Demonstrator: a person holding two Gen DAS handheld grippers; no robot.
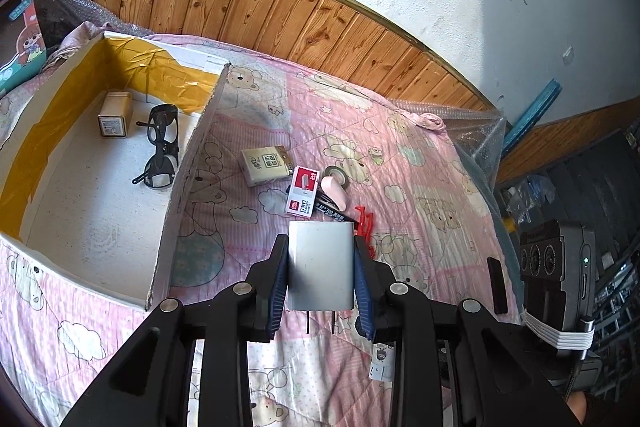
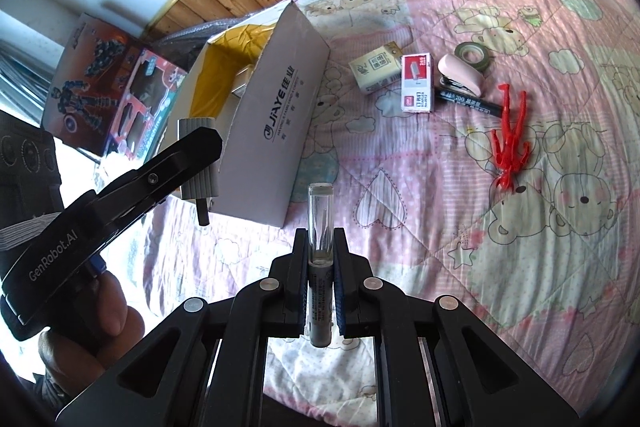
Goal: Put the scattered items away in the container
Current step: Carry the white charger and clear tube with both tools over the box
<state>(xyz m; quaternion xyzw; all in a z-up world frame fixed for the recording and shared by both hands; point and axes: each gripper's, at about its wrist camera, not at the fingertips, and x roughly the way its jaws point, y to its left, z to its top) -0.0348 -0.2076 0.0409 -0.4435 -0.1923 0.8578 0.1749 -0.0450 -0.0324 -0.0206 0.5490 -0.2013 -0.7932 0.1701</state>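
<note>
The left tool point(image 1: 320, 269) grips a grey rectangular plug adapter point(image 1: 321, 263), just right of the open white cardboard box point(image 1: 192, 163). The right tool point(image 2: 320, 263) clamps a clear-capped grey marker pen point(image 2: 320, 251) upright above the pink quilted bed point(image 2: 460, 207).

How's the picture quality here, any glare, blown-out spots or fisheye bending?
Left wrist view: sunlight glares off the grey plug adapter, and the wooden wall panelling bows into an arc. Right wrist view: the area left of the white cardboard box is blown out.
</note>
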